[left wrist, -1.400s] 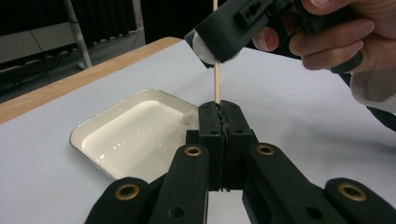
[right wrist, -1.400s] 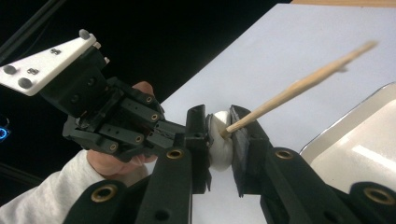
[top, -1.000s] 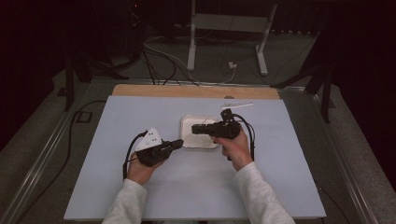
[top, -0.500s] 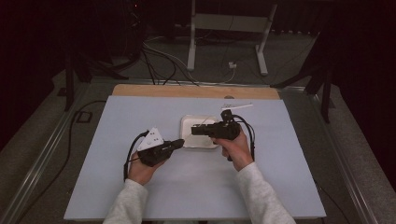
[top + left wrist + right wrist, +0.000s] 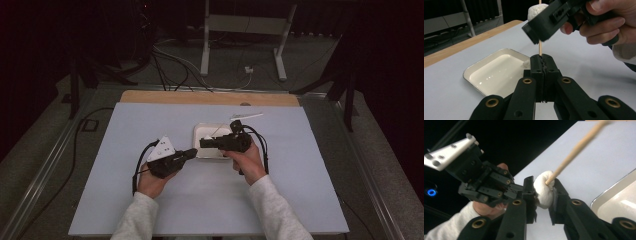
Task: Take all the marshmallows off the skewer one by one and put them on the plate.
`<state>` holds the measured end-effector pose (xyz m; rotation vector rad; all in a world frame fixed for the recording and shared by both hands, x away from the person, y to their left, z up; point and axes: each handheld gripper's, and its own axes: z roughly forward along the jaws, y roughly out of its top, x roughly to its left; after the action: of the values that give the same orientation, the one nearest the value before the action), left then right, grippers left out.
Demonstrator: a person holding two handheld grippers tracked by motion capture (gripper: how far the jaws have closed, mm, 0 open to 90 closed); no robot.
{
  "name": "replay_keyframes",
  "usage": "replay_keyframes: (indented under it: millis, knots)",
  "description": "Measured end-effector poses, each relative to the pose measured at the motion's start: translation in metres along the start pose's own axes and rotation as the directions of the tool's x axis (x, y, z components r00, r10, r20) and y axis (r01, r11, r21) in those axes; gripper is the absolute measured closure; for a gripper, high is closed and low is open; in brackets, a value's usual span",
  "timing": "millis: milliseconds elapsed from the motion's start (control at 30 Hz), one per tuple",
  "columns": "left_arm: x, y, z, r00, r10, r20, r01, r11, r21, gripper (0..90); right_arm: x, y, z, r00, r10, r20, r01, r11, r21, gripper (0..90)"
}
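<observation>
Left gripper [image 5: 541, 62] is pressed shut on the lower end of the skewer [image 5: 539, 47], which stands up from its jaws beside the white tray [image 5: 484, 71]. Right gripper [image 5: 544, 192], above it, pinches the marshmallow [image 5: 544, 188] on that skewer. Next move, I'd judge, runs along the skewer's axis.

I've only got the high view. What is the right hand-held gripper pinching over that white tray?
Observer: The right hand-held gripper is squeezing a white marshmallow, and a wooden skewer is stuck into it.
Operator: What's holding the other end of the skewer?
Observer: The left hand-held gripper is clamped shut on the bare stick, below the marshmallow.
</observation>
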<state>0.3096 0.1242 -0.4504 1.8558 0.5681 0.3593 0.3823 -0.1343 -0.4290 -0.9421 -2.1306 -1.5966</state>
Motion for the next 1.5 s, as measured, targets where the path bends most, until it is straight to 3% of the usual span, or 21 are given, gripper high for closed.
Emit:
replay_keyframes:
  millis: [267,467,600,700,767,1200,1500]
  knots:
    - [0.003,-0.002,-0.003,0.9995,-0.006,0.029,0.007,0.9998,-0.02,90.0,0.003,0.003,-0.008,1.0,-0.002,0.003,0.002,0.999,-0.036,80.1]
    - [0.004,-0.004,-0.004,0.9996,-0.002,0.027,0.002,0.9999,-0.011,90.0,0.004,0.005,-0.013,0.9998,0.001,0.018,0.001,0.998,-0.065,80.4]
    - [0.006,-0.007,-0.006,0.9994,-0.011,0.032,0.011,0.9999,-0.003,90.0,-0.001,0.01,-0.03,0.9989,0.015,0.045,-0.01,0.992,-0.127,80.6]
    - [0.005,-0.007,-0.003,0.9987,-0.007,0.051,0.007,0.9999,-0.011,90.0,0.003,0.013,-0.037,0.997,-0.025,0.074,0.033,0.994,-0.103,80.4]
    - [0.005,-0.007,-0.004,0.9988,-0.004,0.049,0.005,0.9999,-0.016,90.0,0.004,0.015,-0.039,0.9968,-0.029,0.074,0.038,0.993,-0.11,80.2]
    - [0.01,-0.009,-0.012,0.9993,0.006,0.037,-0.005,0.9998,-0.02,90.0,0.002,0.015,-0.042,0.9975,-0.002,0.07,0.014,0.986,-0.164,80.2]
    - [0.013,-0.011,-0.015,0.9988,0.009,0.049,-0.009,0.9999,-0.013,90.0,0.001,0.015,-0.045,0.9973,-0.006,0.074,0.018,0.986,-0.167,80.1]
